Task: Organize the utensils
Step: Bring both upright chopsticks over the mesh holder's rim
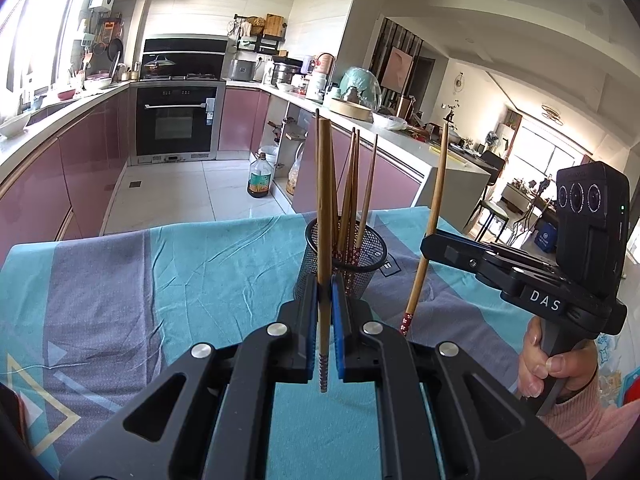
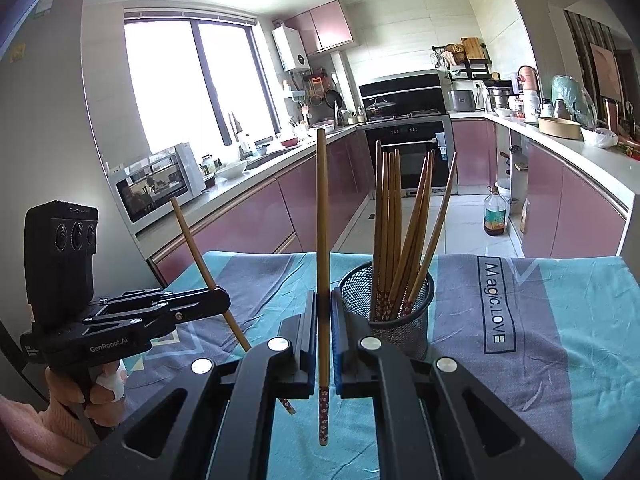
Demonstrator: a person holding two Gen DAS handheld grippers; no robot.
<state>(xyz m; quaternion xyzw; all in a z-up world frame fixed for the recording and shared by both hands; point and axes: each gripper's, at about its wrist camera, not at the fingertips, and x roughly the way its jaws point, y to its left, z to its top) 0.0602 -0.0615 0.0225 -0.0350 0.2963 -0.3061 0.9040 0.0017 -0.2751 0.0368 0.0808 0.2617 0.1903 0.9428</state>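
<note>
- Chopsticks: one is pinched in each gripper, and the rest already stand in the mesh holder.
- Left gripper: blue pads pressed together on a single chopstick, held near its patterned lower end. The stick is nearly upright and its tip hangs free below the pads.
- Right gripper: pads likewise clamped on one chopstick, upright, with the flowered end hanging below the grip. Seen from the left wrist, this stick leans a little.
- Why gripped low: my guess is that with the decorated end down, each stick will drop in the same way up as those in the cup, whose patterned ends sit at the bottom.
- The mesh holder stands on the teal and grey tablecloth, just ahead of both grippers, the left one close in front of it. The sticks inside fan out against the rim.
- A hand in a pink sleeve grips the right tool's handle.
- Stage, as I read it: both sticks are lifted clear of the cloth but not yet over the cup's mouth.
- Risk: the fanned tops crowd the opening, so an incoming stick may knock against them or tip the light cup.
</note>
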